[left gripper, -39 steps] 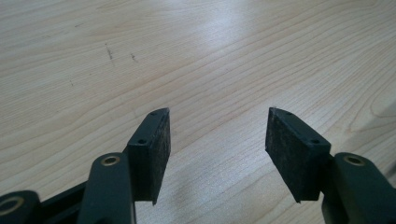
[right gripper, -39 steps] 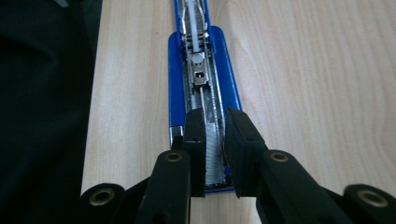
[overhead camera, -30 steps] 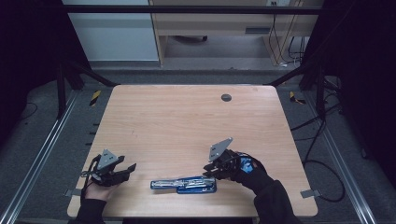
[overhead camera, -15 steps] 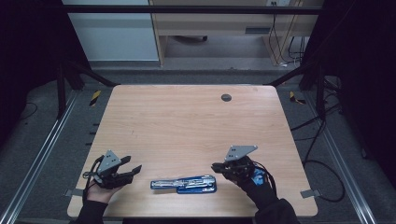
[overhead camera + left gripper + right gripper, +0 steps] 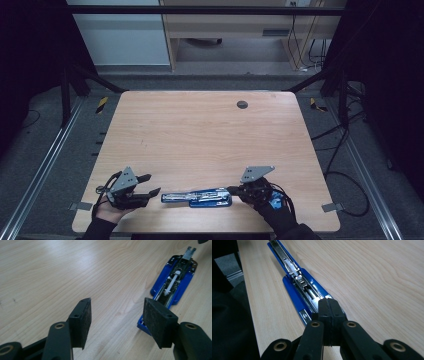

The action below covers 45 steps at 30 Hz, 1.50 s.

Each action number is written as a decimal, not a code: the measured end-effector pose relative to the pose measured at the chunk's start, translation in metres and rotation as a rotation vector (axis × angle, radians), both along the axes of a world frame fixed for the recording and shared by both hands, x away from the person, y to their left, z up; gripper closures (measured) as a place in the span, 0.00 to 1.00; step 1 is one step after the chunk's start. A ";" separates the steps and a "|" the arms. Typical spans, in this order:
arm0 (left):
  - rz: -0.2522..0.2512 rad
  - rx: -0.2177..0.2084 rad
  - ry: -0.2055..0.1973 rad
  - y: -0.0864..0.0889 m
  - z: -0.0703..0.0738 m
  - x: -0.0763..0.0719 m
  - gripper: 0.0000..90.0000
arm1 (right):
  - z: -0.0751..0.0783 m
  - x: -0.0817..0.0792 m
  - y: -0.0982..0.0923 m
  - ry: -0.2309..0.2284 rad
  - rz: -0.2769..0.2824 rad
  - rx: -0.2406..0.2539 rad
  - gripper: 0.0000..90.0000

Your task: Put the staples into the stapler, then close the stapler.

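Note:
A blue stapler (image 5: pixel 197 196), opened out flat with its metal channel up, lies along the front edge of the wooden table (image 5: pixel 210 135). My right gripper (image 5: pixel 231 189) sits at the stapler's right end. Its jaws have just been closing and now meet pad to pad, and nothing shows between them. In the right gripper view the shut tips (image 5: pixel 329 300) hover over the near end of the stapler (image 5: pixel 298 287). My left gripper (image 5: pixel 152 184) stands open just left of the stapler, not touching it. In the left gripper view its jaws (image 5: pixel 117 302) frame bare wood, with the stapler (image 5: pixel 175 282) off to the right.
A small dark round grommet (image 5: pixel 242 104) is set in the table near its far edge. Metal rails (image 5: pixel 45 165) run along both sides of the table. Cables (image 5: pixel 345 175) lie on the floor at the right. A desk (image 5: pixel 230 25) stands beyond the table.
My right gripper has slid to the right, from over the stapler to its right end, and its jaws have come together. The left gripper has crept slightly towards the stapler.

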State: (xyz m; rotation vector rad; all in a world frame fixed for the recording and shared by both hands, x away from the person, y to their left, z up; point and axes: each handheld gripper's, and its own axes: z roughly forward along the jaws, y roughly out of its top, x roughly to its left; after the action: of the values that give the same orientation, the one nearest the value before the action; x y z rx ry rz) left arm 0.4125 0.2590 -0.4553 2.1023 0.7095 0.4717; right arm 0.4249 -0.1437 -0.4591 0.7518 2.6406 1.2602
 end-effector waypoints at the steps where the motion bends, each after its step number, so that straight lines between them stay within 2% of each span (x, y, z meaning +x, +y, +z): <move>1: -0.013 0.001 0.008 -0.001 0.000 0.000 0.44 | -0.001 0.000 0.001 0.000 0.006 -0.003 1.00; 9: -0.076 0.038 0.037 -0.007 -0.003 -0.002 0.41 | -0.004 -0.007 0.004 0.009 0.013 -0.004 1.00; 19: -0.135 0.048 0.078 -0.016 -0.007 -0.006 0.40 | -0.012 -0.014 0.006 0.024 0.021 -0.012 1.00; 20: -0.145 0.040 0.100 -0.017 -0.008 -0.007 0.40 | -0.013 -0.014 0.006 0.029 0.022 -0.014 1.00; 34: -0.187 0.107 0.160 -0.034 -0.022 -0.006 0.43 | -0.020 -0.014 0.012 0.042 0.045 -0.053 1.00; 41: -0.194 0.110 0.183 -0.034 -0.025 -0.003 0.48 | -0.022 -0.013 0.013 0.044 0.041 -0.064 1.00; 45: -0.193 0.098 0.196 -0.034 -0.025 0.001 0.51 | -0.024 -0.012 0.014 0.044 0.045 -0.070 1.00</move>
State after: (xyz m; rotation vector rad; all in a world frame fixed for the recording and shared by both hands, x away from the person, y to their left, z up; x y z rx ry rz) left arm 0.4133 0.2247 -0.4804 2.3044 0.5955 0.1997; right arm 0.4133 -0.1300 -0.4827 0.7224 2.7353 1.1686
